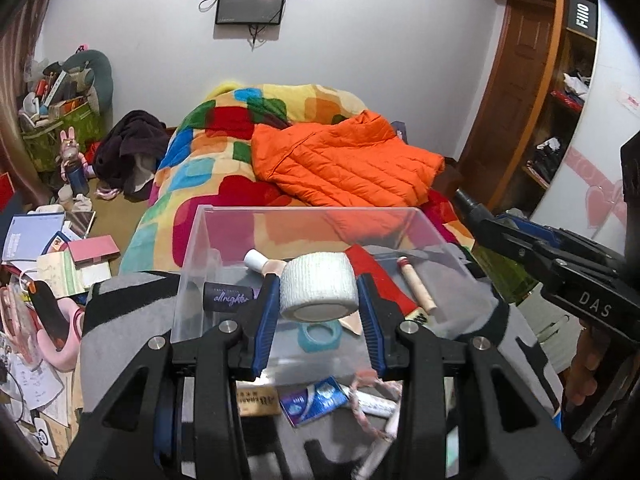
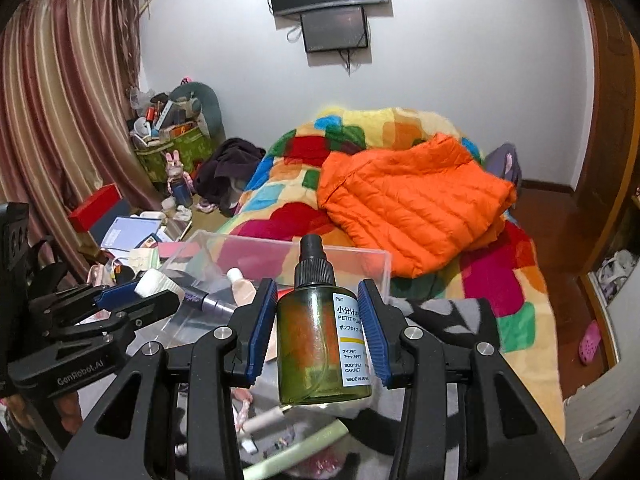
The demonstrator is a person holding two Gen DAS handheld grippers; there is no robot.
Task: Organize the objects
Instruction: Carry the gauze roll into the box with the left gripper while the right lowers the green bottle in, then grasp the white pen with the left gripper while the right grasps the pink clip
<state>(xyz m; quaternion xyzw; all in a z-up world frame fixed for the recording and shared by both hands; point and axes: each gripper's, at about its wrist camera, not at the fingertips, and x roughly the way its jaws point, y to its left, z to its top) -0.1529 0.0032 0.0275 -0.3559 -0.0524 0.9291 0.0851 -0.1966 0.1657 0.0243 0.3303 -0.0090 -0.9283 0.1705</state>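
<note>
The left gripper (image 1: 319,312) has its two blue-padded fingers (image 1: 265,320) pressed against either side of a roll of white bandage tape (image 1: 318,291), which sits squarely between them, its open core facing down. The roll hangs over the near part of a clear plastic box (image 1: 280,216) that stands on a grey and black blanket (image 1: 120,320) at the foot of the bed.

The right gripper (image 2: 318,328) clamps one green spray bottle (image 2: 322,340) upright between its fingers (image 2: 374,328), black pump cap on top, white label turned toward the right finger. It is held just in front of the same box.

Inside the box lie one dark tube lettered "allnighter" (image 1: 228,298), one pale bottle with a white cap (image 1: 264,263), one wooden stick with a red band (image 1: 416,286), one teal ring (image 1: 319,336) and something red (image 1: 376,276).

Outside the box, near the camera, lie a blue sachet (image 1: 312,400) and a braided pink cord (image 1: 362,404).
</note>
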